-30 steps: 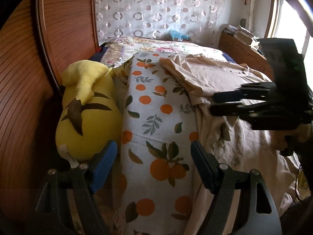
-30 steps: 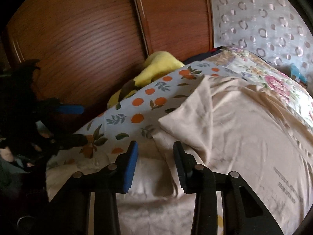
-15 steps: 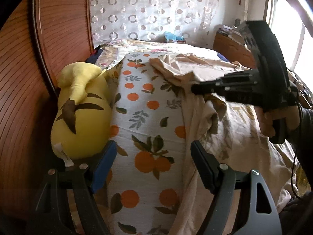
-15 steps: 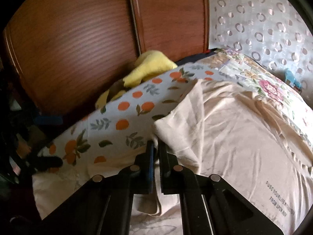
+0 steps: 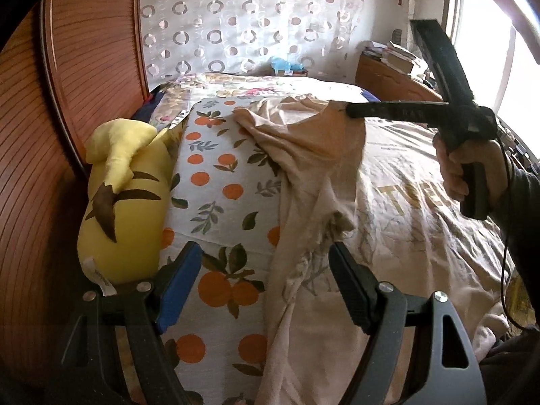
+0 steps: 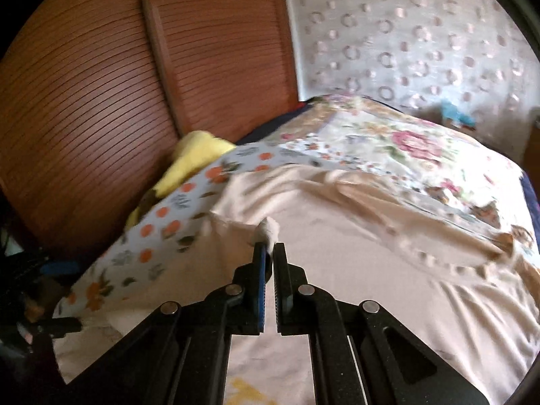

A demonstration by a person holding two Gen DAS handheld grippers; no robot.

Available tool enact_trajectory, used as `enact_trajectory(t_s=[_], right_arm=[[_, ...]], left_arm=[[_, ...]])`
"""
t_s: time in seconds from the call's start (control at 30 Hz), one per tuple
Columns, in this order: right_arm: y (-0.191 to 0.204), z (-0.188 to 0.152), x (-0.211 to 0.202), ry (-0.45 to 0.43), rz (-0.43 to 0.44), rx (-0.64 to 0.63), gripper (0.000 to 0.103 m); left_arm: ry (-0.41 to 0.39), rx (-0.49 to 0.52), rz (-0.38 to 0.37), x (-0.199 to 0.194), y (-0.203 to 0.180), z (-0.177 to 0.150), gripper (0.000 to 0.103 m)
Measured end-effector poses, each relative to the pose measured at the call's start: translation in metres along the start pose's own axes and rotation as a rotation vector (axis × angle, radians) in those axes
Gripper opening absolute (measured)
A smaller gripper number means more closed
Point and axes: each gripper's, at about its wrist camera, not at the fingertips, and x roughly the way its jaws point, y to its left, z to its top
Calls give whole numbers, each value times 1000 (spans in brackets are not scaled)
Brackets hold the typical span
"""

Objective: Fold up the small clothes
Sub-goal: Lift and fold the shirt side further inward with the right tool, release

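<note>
A beige T-shirt [image 5: 398, 209] lies spread on the bed, with pale gold letters printed on its front, and one edge of it is lifted up from the rest of the cloth. The right gripper [image 6: 269, 253] has this edge between its fingers, which are closed on a small bunch of the fabric; in the left wrist view the same gripper [image 5: 349, 110] is seen from the side, raised above the bed, and the cloth hangs down from its tip like a tent. The person's right hand [image 5: 472, 165] holds the handle of this tool. The left gripper [image 5: 263, 273] is low at the near side of the bed, its fingers wide apart and holding nothing; the hanging fold of the shirt falls between them, but I cannot tell if it touches the black pad on the right. Under the shirt, to its left, there is a white cover with an orange-fruit print [image 5: 216, 182], and further back a floral bedspread [image 6: 405, 141]. A yellow plush toy [image 5: 125, 199] lies beside the fruit cover, against the brown wooden headboard [image 5: 67, 101]. Behind the bed hangs a curtain with ring pattern [image 5: 236, 27], and a wooden cabinet [image 5: 388, 74] with books stands near the window.
</note>
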Motion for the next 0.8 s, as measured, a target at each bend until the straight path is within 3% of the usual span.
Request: enact_trajectory(t_s=[0.17,0.4,0.5,0.57,0.63,0.8], right_arm=[[-13,-14,-6,11,-97,33,4],[-12,-22,-20,-1,-75,57,4],[-8,-23,-18,22,-52,46,17],[-9,-22,-18,33,-33,36,35],[-14,-19,-6,65,-18,42,40],[-16,-9,24,114,-44,18,40]], left_arm=[[-8,4,-9,-2,-6,2,78],[-8,13,-31,2,-18,6,78],[-5,17,-37,5,-23,7,78],[-4,16,-40,6,-25,7,78],[-4,17,-42,6,-27,7,78],[5,19,-43,8,-27,5,78]])
